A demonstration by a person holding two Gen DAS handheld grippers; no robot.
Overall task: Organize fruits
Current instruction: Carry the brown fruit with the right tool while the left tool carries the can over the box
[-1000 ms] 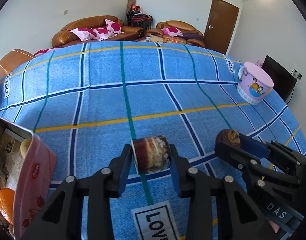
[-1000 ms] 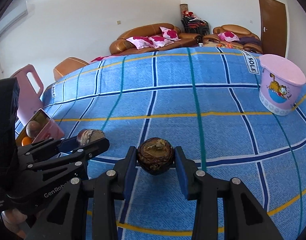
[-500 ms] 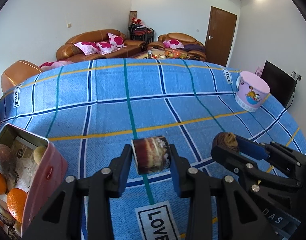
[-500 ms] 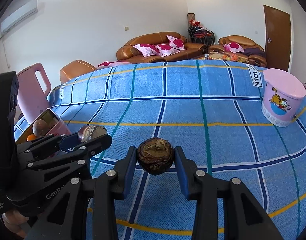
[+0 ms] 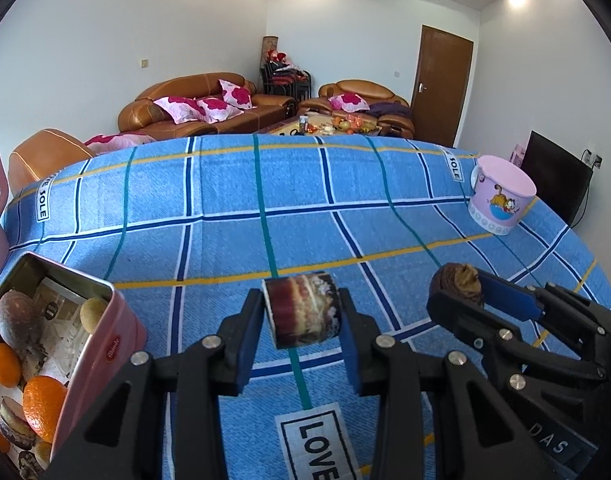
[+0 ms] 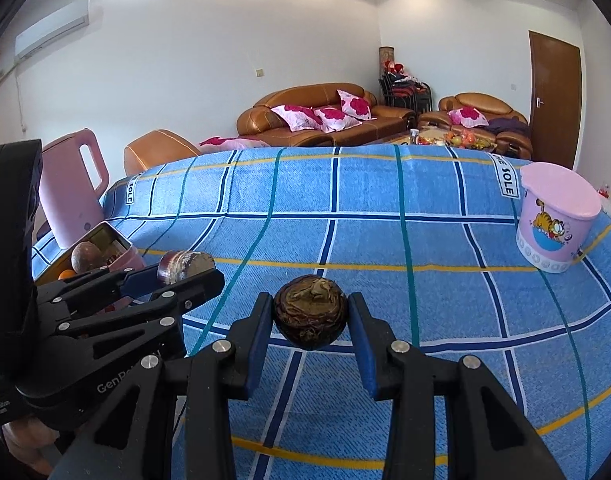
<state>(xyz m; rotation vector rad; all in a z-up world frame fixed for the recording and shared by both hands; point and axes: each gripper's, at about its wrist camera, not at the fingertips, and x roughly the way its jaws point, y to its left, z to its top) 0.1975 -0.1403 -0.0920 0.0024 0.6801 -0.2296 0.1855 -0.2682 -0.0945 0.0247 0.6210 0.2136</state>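
Note:
My left gripper is shut on a short cylinder with brown and cream cake-like layers, held above the blue checked cloth. My right gripper is shut on a round, dark brown wrinkled fruit. The two grippers hang side by side: the right gripper and its fruit show at the right of the left wrist view, the left gripper and its cylinder at the left of the right wrist view. An open pink tin with oranges and other round fruit lies left of the left gripper.
A pink lidded bucket with a cartoon cat stands at the table's far right edge. A pink chair back rises behind the tin. Blue checked cloth stretches ahead; sofas and a door lie beyond the table.
Both views have tilted upward, showing more of the room and ceiling and more of the tin. Both grippers keep the same hold on their items.

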